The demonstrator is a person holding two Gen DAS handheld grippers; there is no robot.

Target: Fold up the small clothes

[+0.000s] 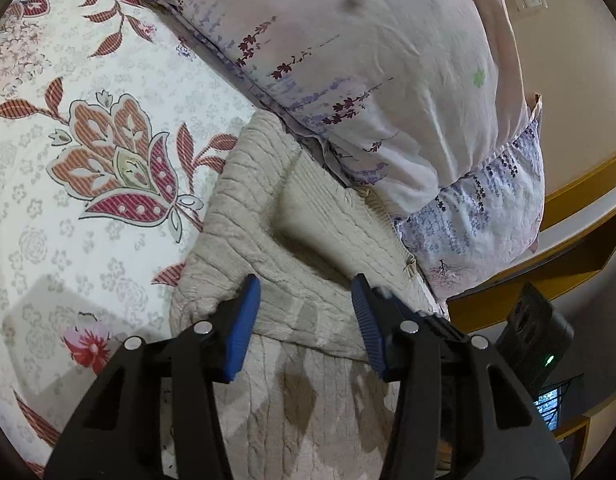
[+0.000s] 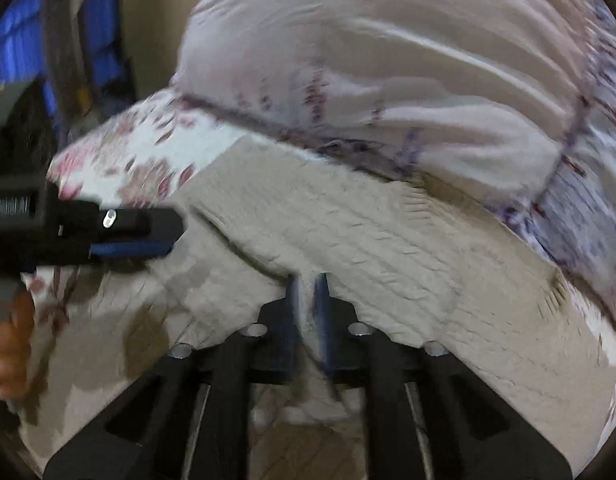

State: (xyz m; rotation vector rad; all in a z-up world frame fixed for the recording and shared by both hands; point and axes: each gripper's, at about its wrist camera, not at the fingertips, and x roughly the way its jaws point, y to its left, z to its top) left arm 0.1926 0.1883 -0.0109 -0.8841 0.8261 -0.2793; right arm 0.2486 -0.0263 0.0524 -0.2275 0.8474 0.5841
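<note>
A beige cable-knit sweater point(image 1: 268, 240) lies on the floral bedsheet, up against a pillow. My left gripper point(image 1: 306, 292) is open, its blue pads spread just above a folded edge of the knit, holding nothing. In the right wrist view the sweater point(image 2: 387, 240) fills the middle. My right gripper point(image 2: 308, 284) is shut on a fold of the sweater pinched between its pads. The left gripper point(image 2: 164, 236) also shows at the left of that view, over the sweater's edge. The right view is blurred by motion.
A large white pillow with purple flowers point(image 1: 367, 60) lies against the sweater's far side, also in the right wrist view point(image 2: 387, 60). The floral bedsheet point(image 1: 88, 160) spreads to the left. A wooden bed edge point(image 1: 579, 188) and a dark device point(image 1: 535, 336) stand at the right.
</note>
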